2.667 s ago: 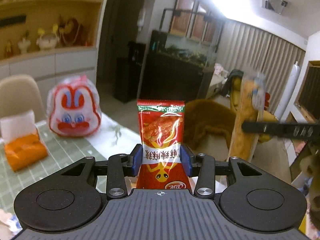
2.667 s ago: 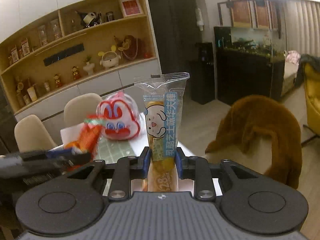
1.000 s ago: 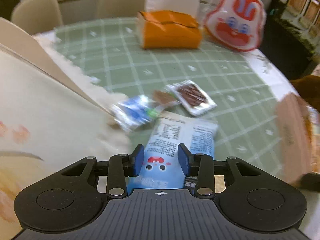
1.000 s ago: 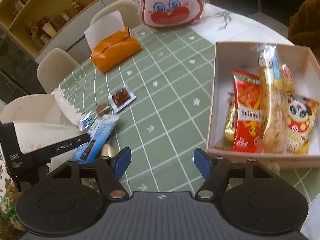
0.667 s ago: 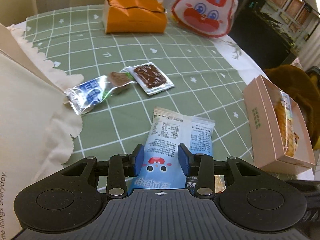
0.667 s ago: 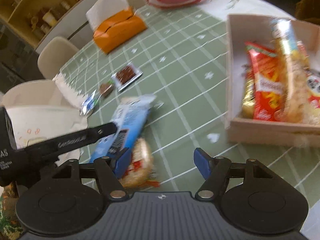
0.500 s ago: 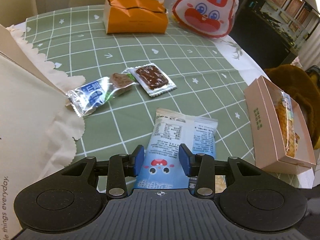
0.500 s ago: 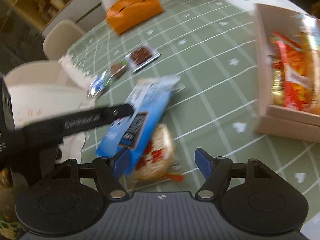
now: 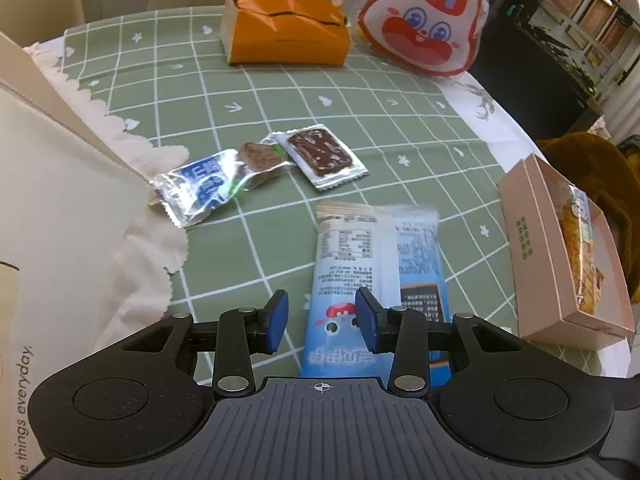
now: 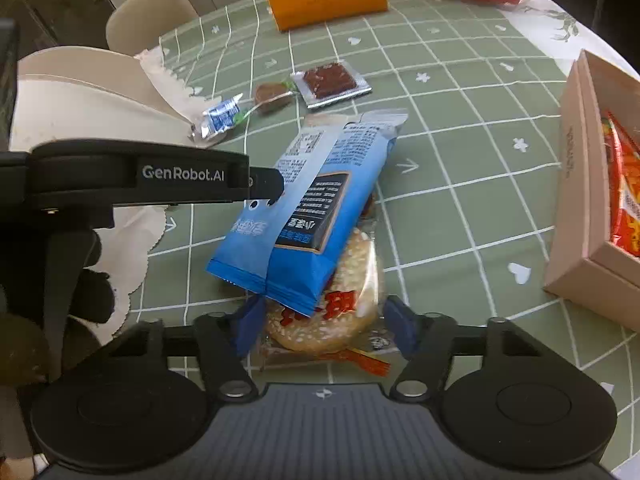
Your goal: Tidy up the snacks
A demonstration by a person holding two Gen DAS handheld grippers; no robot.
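Note:
A blue snack packet [image 9: 376, 276] lies on the green checked tablecloth, its near end resting on a round sesame cracker pack [image 10: 332, 312]. My left gripper [image 9: 320, 320] is open, its right finger over the blue packet [image 10: 308, 208], not gripping it. My right gripper [image 10: 326, 326] is open, its fingers on either side of the cracker pack. A pink box [image 10: 580, 184] at the right holds red and yellow snacks. A small blue-and-silver sweet [image 9: 200, 188], a brown sweet [image 9: 260, 158] and a chocolate square [image 9: 320, 154] lie further off.
An orange tissue pack [image 9: 284, 38] and a rabbit-face bag [image 9: 424, 20] stand at the far side. A beige paper bag [image 9: 52, 208] with a scalloped white liner fills the left. Chairs [image 10: 148, 16] stand behind the table. The left gripper's body [image 10: 132, 176] crosses the right wrist view.
My left gripper has opened and let go of the blue packet, which now lies on the cracker pack. My right gripper has come down low around the cracker pack.

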